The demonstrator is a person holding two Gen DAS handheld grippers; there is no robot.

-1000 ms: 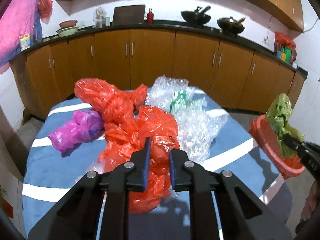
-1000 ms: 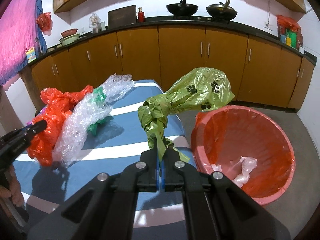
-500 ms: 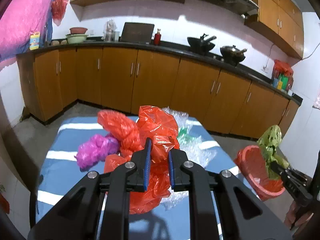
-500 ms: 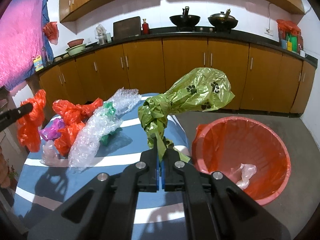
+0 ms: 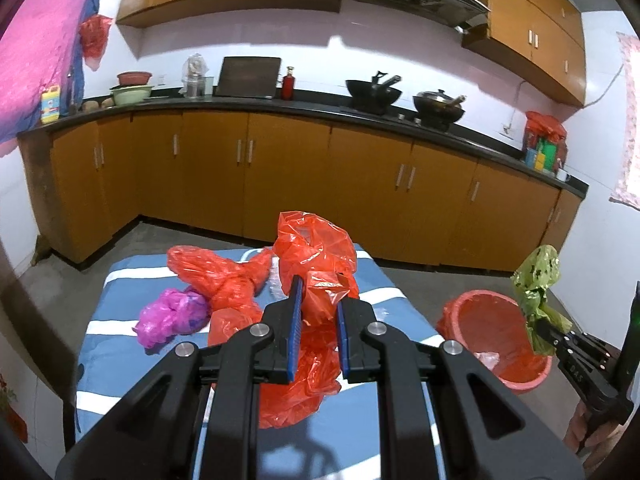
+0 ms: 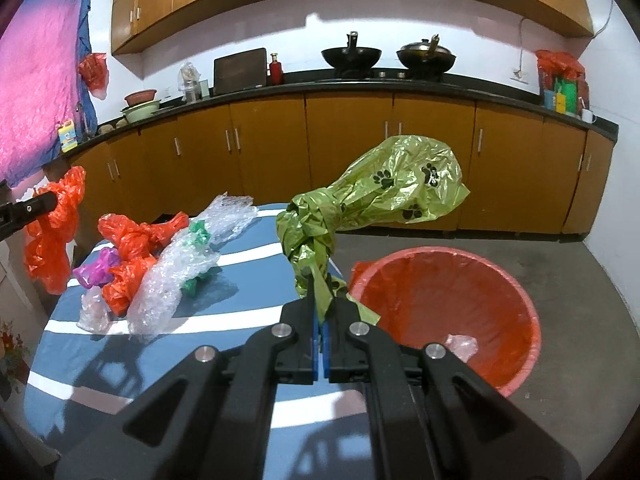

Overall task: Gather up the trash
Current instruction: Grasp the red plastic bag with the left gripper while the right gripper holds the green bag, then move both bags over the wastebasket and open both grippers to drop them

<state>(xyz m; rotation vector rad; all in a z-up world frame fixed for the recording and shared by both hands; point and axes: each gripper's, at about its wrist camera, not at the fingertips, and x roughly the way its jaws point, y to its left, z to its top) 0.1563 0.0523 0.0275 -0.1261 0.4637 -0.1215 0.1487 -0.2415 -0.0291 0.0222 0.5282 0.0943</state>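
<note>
Bubble wrap (image 6: 176,276) – right view only, behind red bag (image 5: 316,264)

Straight ahead of the gripper, across the room, a long row of brown cabinets (image 6: 348,152) stands under a black counter (image 6: 400,82). On the counter are two dark woks (image 6: 351,56), a red bottle (image 6: 275,68) and stacked bowls (image 6: 141,104). A pink cloth (image 6: 36,100) hangs at far left.

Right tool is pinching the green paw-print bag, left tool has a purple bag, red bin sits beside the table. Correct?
Not quite. The left tool is shut on an orange-red plastic bag; the left wrist view shows the purple bag lying on the table. The rest holds.
</note>
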